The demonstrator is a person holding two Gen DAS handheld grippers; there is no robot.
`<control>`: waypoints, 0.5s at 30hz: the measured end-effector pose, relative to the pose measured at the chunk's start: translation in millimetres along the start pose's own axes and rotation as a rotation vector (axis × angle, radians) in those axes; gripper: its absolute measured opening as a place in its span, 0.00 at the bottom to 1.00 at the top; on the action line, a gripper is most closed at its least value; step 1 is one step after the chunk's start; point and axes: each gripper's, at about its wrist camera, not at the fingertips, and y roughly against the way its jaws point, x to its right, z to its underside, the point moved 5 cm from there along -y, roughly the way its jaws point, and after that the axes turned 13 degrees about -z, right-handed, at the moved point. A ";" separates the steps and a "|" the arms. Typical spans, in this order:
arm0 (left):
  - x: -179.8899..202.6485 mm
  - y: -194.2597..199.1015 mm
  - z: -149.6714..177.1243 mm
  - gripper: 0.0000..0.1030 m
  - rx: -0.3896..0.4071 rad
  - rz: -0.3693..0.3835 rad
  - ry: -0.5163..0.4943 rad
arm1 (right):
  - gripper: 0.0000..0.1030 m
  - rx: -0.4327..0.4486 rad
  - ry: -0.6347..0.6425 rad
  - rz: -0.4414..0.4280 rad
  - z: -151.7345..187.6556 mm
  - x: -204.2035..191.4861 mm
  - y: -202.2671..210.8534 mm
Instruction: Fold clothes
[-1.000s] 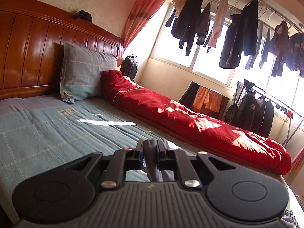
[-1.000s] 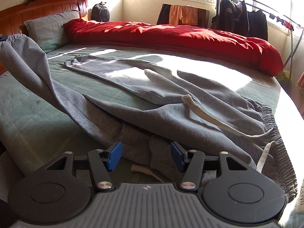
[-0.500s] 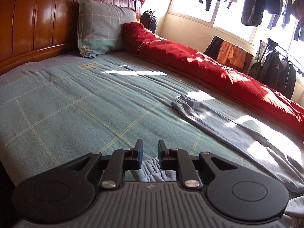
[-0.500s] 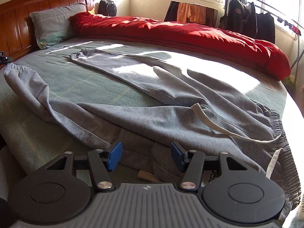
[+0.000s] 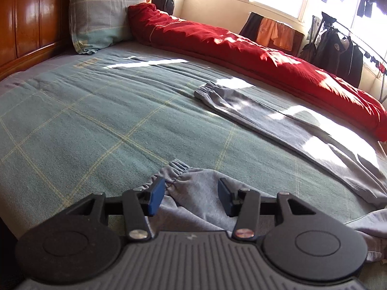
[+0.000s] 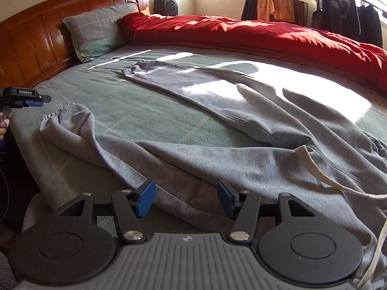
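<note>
Closest to me, my left gripper (image 5: 191, 194) sits with its jaws spread wide, gripping nothing; its blue pads (image 5: 156, 197) flank the elastic cuff (image 5: 173, 172) of the near trouser leg, which lies slack on the bed between and just ahead of them. My right gripper (image 6: 185, 199) is likewise released, jaws apart, hovering low over the crumpled thigh fabric without pinching it.

The grey sweatpants (image 6: 241, 125) lie spread across the green checked bedspread (image 5: 84, 120). From the right wrist view I see the near leg running left toward the bed edge, its gathered cuff resting flat close to the corner, and the far leg stretching diagonally away toward the pillow, its own cuff (image 6: 131, 68) lying smooth in a patch of sunlight. The two legs are well apart, forming an open V that meets at the waistband on the right, where a pale drawstring (image 6: 321, 171) trails over the cloth. At the left edge of that view my other gripper appears, off the side of the bed, with a bit of a hand beneath it.

Farther back, a checked pillow (image 5: 101, 17) leans on the glossy wooden headboard (image 6: 36, 48). A red duvet (image 5: 254, 55) is rolled along the far side of the mattress. Beyond it stand a dark backpack (image 6: 166, 3), a rack with orange cloth (image 5: 272, 32), and dark jackets (image 5: 338, 53) hanging by the bright window.
</note>
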 end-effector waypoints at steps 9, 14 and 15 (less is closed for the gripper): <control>26.5 16.1 29.1 0.65 -0.056 0.117 -0.087 | 0.60 -0.117 0.057 -0.220 -57.5 -39.7 -65.4; 5.4 24.5 40.9 0.70 -0.025 0.126 0.015 | 0.58 -0.160 0.052 -0.338 -81.3 -64.6 -118.9; 1.1 26.1 43.2 0.70 -0.018 0.128 0.036 | 0.58 -0.163 0.037 -0.360 -87.2 -69.2 -131.8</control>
